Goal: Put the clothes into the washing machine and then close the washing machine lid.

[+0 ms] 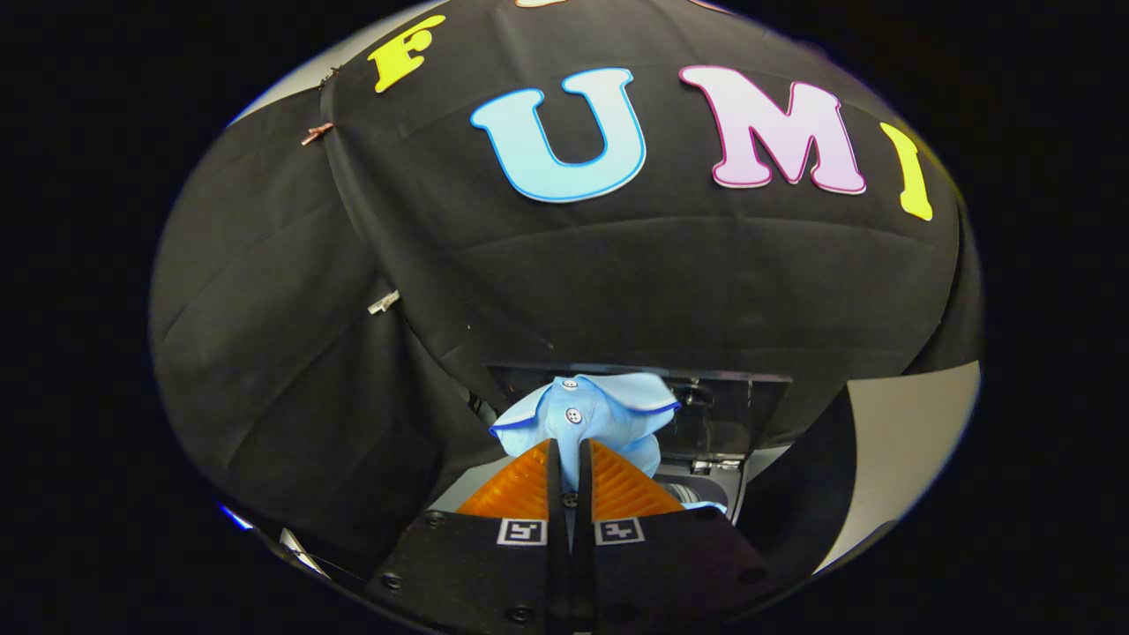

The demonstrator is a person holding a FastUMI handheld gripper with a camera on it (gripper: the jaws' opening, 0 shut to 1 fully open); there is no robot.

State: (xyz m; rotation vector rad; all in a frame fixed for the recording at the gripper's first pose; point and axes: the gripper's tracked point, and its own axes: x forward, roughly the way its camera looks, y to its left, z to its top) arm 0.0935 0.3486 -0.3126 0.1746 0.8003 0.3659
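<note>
The tongs (570, 463) are closed almost completely, both fingers pinching a light blue cloth shirt (593, 414) with a darker blue collar edge and small white buttons. The garment bunches up just above the fingertips, its collar spread to either side. Directly beyond it stands the washing machine (736, 441), its raised dark transparent lid (741, 401) upright behind the shirt. Black cloth booth wall (564, 282) rises behind everything.
</note>
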